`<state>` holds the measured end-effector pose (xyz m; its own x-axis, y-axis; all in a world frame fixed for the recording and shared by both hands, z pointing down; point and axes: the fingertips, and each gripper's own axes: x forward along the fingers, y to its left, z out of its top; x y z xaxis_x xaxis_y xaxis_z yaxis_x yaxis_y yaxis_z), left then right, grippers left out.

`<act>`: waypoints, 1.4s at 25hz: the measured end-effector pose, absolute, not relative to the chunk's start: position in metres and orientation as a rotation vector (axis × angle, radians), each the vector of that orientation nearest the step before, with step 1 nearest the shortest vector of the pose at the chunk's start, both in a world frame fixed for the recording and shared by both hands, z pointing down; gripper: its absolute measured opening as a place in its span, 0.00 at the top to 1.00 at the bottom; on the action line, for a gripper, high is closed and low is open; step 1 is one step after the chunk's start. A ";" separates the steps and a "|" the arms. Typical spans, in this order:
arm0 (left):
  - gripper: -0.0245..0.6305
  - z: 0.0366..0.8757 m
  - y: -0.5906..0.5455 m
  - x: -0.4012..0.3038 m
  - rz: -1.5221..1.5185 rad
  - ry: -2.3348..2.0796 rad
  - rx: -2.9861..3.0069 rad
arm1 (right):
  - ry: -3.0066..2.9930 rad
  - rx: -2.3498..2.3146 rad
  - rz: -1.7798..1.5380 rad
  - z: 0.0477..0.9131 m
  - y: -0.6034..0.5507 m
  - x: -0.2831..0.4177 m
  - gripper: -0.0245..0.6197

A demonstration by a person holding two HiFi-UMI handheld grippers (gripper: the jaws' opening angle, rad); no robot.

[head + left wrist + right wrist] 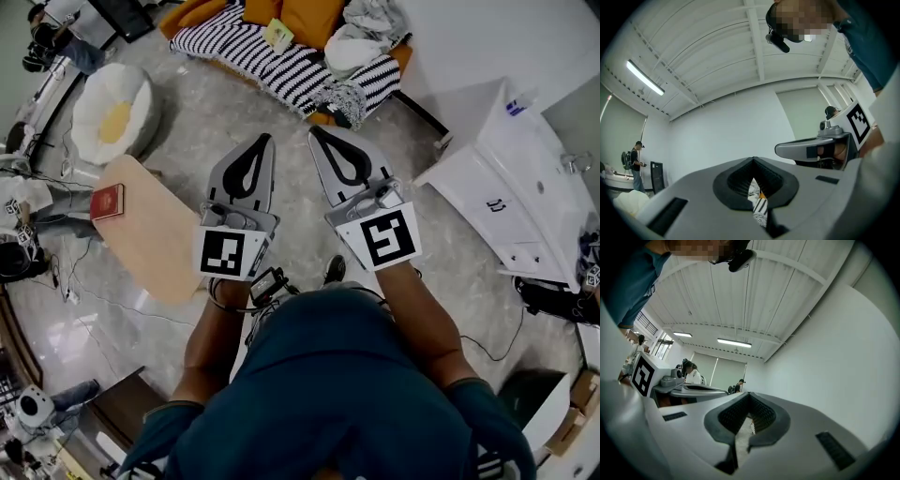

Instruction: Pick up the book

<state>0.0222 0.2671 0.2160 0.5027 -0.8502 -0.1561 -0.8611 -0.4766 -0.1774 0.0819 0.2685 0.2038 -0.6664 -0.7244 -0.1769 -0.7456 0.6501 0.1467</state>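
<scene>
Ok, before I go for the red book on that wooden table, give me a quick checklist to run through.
1. Book in sight: ok. The red book lies flat near one end of the wooden table.
2. Space around the book: ok. Nothing else shows on the tabletop.
3. Grippers empty: ok. Neither the left gripper nor the right gripper holds anything.
4. Jaws ready to take the book: not ok. Both pairs are shut.
5. A gripper lined up on the book: not ok. Both hang over the floor beside the table and point toward the striped sofa.
6. Book edge free for a jaw to slip under: cannot tell.
</scene>
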 end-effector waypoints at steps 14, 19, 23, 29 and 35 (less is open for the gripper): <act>0.96 0.213 0.192 0.044 0.072 1.463 -2.499 | 2.767 -1.189 0.283 0.207 0.184 0.098 0.94; 0.96 0.225 0.155 0.030 0.031 1.472 -2.546 | 2.765 -1.215 0.297 0.208 0.151 0.085 0.94; 0.96 0.221 0.123 0.010 0.043 1.438 -2.539 | 2.754 -1.250 0.317 0.203 0.121 0.069 0.94; 0.96 0.218 0.080 -0.021 0.066 1.399 -2.583 | 2.739 -1.302 0.321 0.204 0.078 0.037 0.94; 0.96 0.221 0.047 -0.046 0.098 1.390 -2.577 | 2.748 -1.323 0.321 0.210 0.054 0.016 0.94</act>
<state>-0.0456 0.0471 0.2207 0.5525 -0.8184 -0.1581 -0.8325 -0.5323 -0.1537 0.0162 0.0538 0.2100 -0.6254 -0.7644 -0.1569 -0.7799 0.6064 0.1549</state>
